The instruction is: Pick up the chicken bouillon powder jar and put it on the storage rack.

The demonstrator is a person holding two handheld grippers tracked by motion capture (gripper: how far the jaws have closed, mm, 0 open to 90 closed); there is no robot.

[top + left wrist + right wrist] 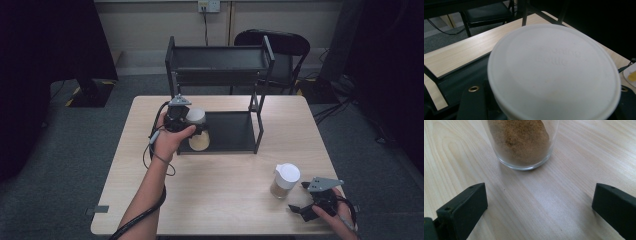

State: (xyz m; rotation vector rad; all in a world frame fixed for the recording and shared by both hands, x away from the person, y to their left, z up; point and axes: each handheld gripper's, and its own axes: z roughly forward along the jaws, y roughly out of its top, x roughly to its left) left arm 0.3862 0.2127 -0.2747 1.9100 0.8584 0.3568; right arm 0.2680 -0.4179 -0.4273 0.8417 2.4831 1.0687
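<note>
Left gripper (192,125) has a white-lidded jar (198,129) at the rack's (220,60) lower shelf, around ten o'clock from surface centre (225,165). The risk, I'd say: the jar clips the shelf edge or rack post and tips, since it's carried from the side. Its fingers are hidden behind the lid; they look pinched on the jar.

Right gripper (314,202) waits at four o'clock, fingers (464,207) spread wide, touching nothing, second jar (521,142) just ahead. Come in crooked and it could shove that jar over.
</note>
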